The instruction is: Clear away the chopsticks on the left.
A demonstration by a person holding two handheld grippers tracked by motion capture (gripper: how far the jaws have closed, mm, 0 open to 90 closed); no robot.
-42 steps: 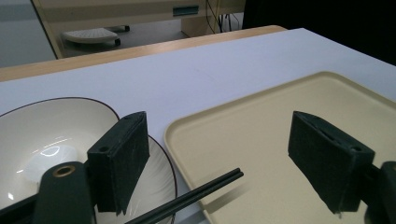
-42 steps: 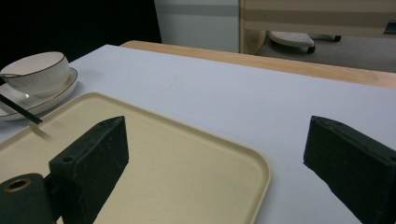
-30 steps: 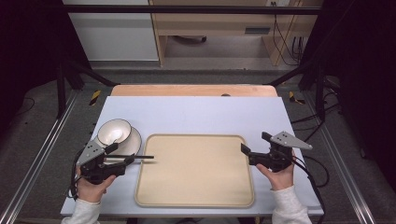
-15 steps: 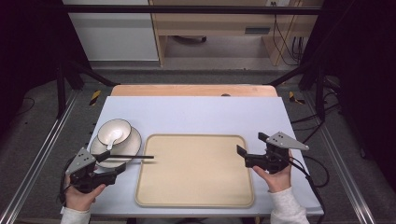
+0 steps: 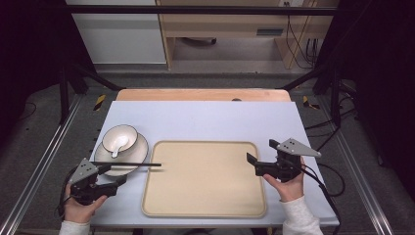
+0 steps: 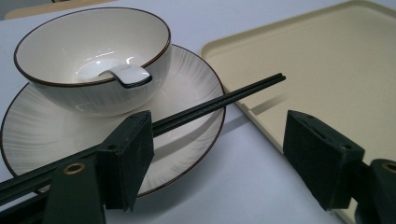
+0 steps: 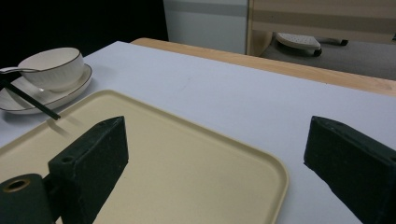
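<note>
On the table (image 5: 205, 115) in front of me I read no brand, label or writing on anything: the bowl (image 6: 93, 60), the plate (image 6: 196, 93) under it, the tray (image 5: 203, 178) and both grippers are all unmarked. My left gripper (image 5: 115, 177) sits low at the table's near left corner, just short of the plate, its jaws released and wide though they have just been closing a little; nothing is pressed between them. The chopsticks (image 6: 219, 100) lie across the plate's near rim, tips out over the tray's edge, passing behind my left jaw, which hides their near end. A spoon (image 6: 121, 74) rests in the bowl, its handle on the rim. My right gripper (image 5: 252, 164) hovers at the tray's right edge, jaws wide, empty.
</note>
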